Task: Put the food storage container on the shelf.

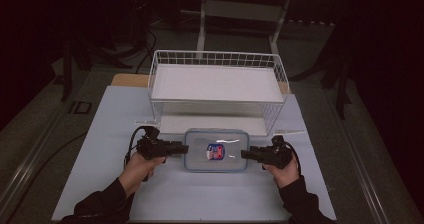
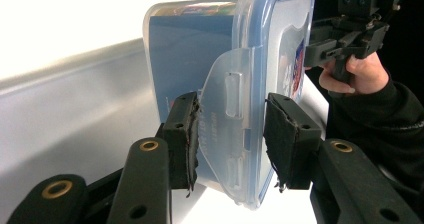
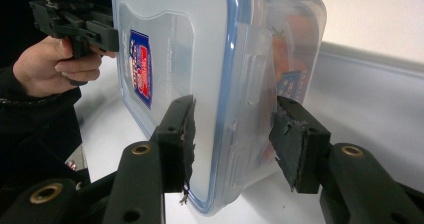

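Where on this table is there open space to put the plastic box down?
Bare table lies between the forearms, near of the clear blue-rimmed plastic container, and along both outer sides. The white wire rack's flat shelf is bare too. It's crowded right at the container, between both grippers.

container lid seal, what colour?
Blue, running round the clear lid rim; clearest in the right gripper view.

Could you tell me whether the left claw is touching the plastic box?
Touching: in the left gripper view, one pad of the left claw presses against the plastic box at its side latch; the other stands slightly off.
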### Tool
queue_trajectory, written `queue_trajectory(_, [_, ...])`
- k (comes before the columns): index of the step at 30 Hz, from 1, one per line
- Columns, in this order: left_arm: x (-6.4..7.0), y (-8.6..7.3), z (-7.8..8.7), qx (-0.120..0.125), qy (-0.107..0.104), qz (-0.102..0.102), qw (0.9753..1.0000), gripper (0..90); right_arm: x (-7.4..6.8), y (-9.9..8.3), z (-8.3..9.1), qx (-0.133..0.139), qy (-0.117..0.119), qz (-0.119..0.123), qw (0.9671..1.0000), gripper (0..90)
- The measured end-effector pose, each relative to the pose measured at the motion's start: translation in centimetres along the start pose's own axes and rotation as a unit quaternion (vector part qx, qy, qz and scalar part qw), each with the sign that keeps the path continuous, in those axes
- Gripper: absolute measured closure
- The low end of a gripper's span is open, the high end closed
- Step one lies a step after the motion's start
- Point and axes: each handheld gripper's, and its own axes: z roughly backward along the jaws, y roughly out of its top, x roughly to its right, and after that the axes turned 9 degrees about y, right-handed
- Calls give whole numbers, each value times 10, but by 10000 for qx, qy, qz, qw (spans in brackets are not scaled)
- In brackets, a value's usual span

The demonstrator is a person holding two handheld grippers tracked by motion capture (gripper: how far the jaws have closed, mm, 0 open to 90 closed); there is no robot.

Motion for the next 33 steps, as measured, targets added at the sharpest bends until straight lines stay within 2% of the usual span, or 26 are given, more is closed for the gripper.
queue_trajectory(6, [5, 11, -5, 119, 83, -73, 9999, 578, 3, 9, 6, 126, -37, 42, 9999, 529])
queue_trajectory(12, [2, 24, -17, 308, 214, -48, 9993, 575, 16, 24, 11, 298, -118, 56, 9995, 529])
queue_trajectory(19, [-3, 29, -30, 489, 325, -157, 9982, 566, 29, 34, 14, 451, -200, 178, 9986, 527])
queue_trajectory(24, [-5, 29, -36, 817, 604, -351, 9942, 555, 37, 37, 9, 553, -266, 308, 9976, 527])
queue_trajectory(26, [-7, 30, -37, 915, 688, -356, 9928, 547, 39, 38, 6, 591, -308, 347, 9972, 526])
queue_trajectory(29, [-11, 32, -42, 983, 757, -234, 9920, 539, 43, 39, 3, 671, -346, 343, 9966, 525])
queue_trajectory(33, [-15, 32, -46, 996, 773, -243, 9917, 535, 48, 40, 0, 718, -434, 351, 9959, 521])
